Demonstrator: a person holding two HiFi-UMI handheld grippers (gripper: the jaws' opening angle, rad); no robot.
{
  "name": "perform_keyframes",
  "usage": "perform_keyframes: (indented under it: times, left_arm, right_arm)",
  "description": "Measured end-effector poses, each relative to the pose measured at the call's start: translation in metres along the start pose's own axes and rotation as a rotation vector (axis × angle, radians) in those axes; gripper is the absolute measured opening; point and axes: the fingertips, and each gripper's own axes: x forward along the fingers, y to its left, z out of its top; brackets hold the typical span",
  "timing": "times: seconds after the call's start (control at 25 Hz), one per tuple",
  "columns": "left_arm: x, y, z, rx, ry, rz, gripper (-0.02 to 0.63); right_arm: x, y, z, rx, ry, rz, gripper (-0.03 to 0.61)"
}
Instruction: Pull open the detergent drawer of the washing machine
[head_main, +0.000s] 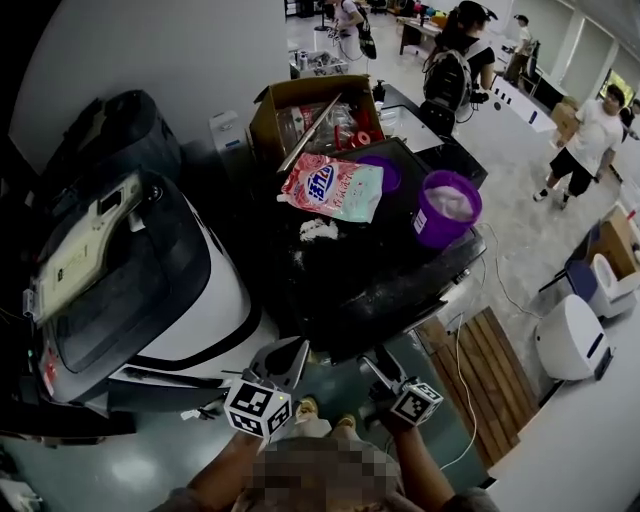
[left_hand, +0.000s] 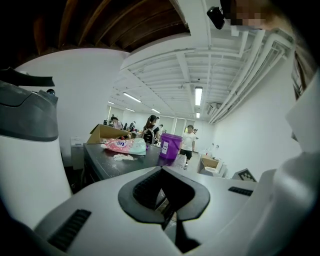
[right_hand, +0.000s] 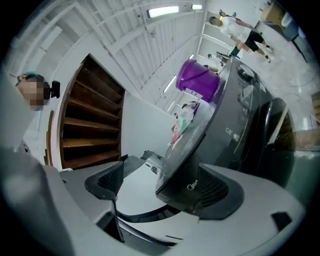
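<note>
**Right tongs gape around the drawer corner**

The black washer (head_main: 350, 290) carries a pink bag (head_main: 332, 188), a purple bucket (head_main: 446, 208), a white scrap (head_main: 318, 230) and, at its far edge, a cardboard box (head_main: 312, 115). A white, dark-lidded machine (head_main: 190, 300) stands just left of it, and wooden boards (head_main: 490, 370) lie on the floor to its right. People stand well back in the room.

The right tongs (right_hand: 160, 180) are released, jaws wide apart, at the washer's top front. The drawer (right_hand: 197, 175), a dark logo-marked corner piece, stands between them. It lies close against the pad on the view's right and well apart from the other.

The left tongs (head_main: 285, 358) are clenched on nothing. They hang beside the right ones, near the white machine and apart from the washer.
</note>
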Motion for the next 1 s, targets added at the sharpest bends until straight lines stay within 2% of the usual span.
perform_keyframes:
  times: [0.24,0.44,1.0]
  left_arm:
    - [0.0,-0.001,-0.002,0.008,0.02,0.011,0.021]
    - [-0.006,0.004,-0.004,0.001,0.029,0.042,0.02]
    - [-0.029,0.025,-0.021,-0.003,0.073,0.135,0.02]
  right_arm:
    - [0.015,-0.037,-0.022,0.08,0.029,0.01,0.454]
    - [0.036,-0.039,-0.024,0.08,0.045,0.128,0.453]
    - [0.067,-0.073,-0.031,0.188,0.013,0.228,0.45]
